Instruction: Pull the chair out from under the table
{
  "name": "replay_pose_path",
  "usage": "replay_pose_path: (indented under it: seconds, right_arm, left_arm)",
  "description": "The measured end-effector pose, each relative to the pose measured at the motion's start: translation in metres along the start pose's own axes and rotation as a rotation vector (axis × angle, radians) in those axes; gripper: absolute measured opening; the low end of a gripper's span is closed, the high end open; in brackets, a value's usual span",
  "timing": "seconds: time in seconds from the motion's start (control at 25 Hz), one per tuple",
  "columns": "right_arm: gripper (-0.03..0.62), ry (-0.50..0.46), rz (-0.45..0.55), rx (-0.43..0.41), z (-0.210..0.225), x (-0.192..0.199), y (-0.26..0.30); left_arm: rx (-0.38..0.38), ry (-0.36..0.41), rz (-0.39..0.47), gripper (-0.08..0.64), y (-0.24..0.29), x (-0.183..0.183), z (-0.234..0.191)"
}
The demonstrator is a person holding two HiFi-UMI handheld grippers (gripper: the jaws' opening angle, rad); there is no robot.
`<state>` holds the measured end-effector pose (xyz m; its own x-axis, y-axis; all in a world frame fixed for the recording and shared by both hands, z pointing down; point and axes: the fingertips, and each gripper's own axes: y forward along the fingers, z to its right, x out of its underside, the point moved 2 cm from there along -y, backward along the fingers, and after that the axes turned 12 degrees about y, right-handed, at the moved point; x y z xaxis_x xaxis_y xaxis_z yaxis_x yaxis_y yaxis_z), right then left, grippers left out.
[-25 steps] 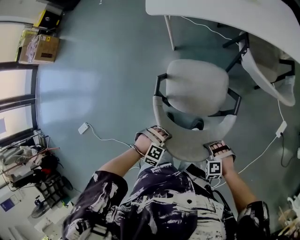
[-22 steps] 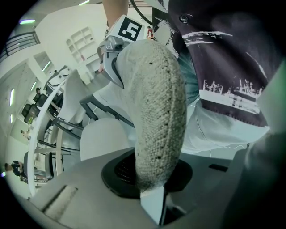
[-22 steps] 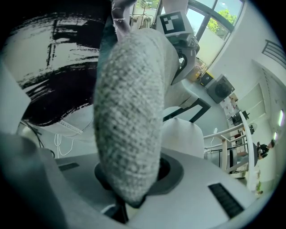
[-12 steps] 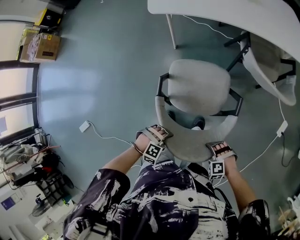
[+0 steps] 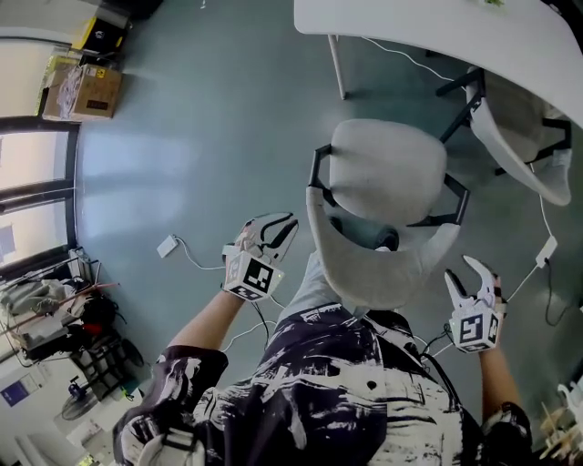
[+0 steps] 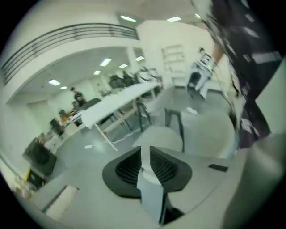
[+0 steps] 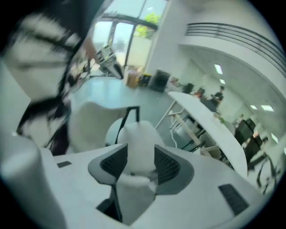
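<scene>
The grey chair (image 5: 387, 168) stands out on the floor in front of the white table (image 5: 437, 27), its curved backrest (image 5: 373, 268) towards me. My left gripper (image 5: 281, 226) hangs in the air left of the backrest and touches nothing. Its jaws are closing to a thin slit, and the left gripper view (image 6: 145, 150) shows nothing between them, only the chair (image 6: 158, 134) beyond. My right gripper (image 5: 475, 273) floats right of the backrest, also apart from it. Its jaws are opening with nothing between them in the right gripper view (image 7: 140, 150), where the chair (image 7: 96, 118) lies ahead.
A second chair (image 5: 519, 136) sits tucked under the table at the right. A white adapter (image 5: 164, 248) and its cable lie on the floor at the left, and another cable (image 5: 547, 250) runs at the right. A cardboard box (image 5: 77, 91) stands at the far left by the windows.
Both grippers have let go of the backrest's top edge and swung outwards and up, the left one to the left, the right one to the right. The chair has stayed put.
</scene>
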<state>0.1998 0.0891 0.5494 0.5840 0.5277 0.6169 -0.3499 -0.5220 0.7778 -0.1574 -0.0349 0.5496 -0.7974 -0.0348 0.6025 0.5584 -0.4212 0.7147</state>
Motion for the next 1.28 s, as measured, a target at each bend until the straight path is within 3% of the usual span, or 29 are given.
replay_pose_path:
  seconds: [0.08, 0.16, 0.24, 0.36, 0.44, 0.56, 0.84, 1.0, 1.28]
  right_arm:
    - [0.168, 0.283, 0.262, 0.035, 0.042, -0.082, -0.009]
    - [0.152, 0.481, 0.521, 0.012, 0.076, -0.174, -0.025]
    - [0.13, 0.535, 0.73, -0.03, 0.098, -0.252, -0.047]
    - [0.1, 0.531, 0.91, -0.061, 0.117, -0.327, -0.072]
    - [0.062, 0.492, 0.948, -0.031, 0.126, -0.355, -0.081]
    - [0.046, 0.455, 0.945, 0.033, 0.129, -0.375, -0.088]
    - [0.009, 0.473, 0.921, 0.143, 0.134, -0.372, -0.095]
    - [0.003, 0.453, 0.914, 0.164, 0.133, -0.371, -0.096]
    - [0.002, 0.444, 0.921, 0.165, 0.127, -0.373, -0.097]
  left_arm:
    - [-0.139, -0.207, 0.194, 0.052, -0.01, -0.062, -0.061]
    - [-0.221, -0.332, 0.408, 0.048, -0.025, -0.132, -0.108]
    - [-0.249, -0.372, 0.591, 0.043, -0.042, -0.198, -0.137]
    - [-0.241, -0.31, 0.754, 0.034, -0.061, -0.273, -0.16]
    - [-0.246, -0.252, 0.778, 0.027, -0.066, -0.303, -0.17]
    - [-0.28, -0.244, 0.787, 0.018, -0.072, -0.325, -0.186]
    - [-0.295, -0.238, 0.737, 0.005, -0.073, -0.332, -0.19]
    - [-0.272, -0.284, 0.722, 0.005, -0.066, -0.335, -0.184]
    - [-0.29, -0.286, 0.705, 0.005, -0.06, -0.341, -0.187]
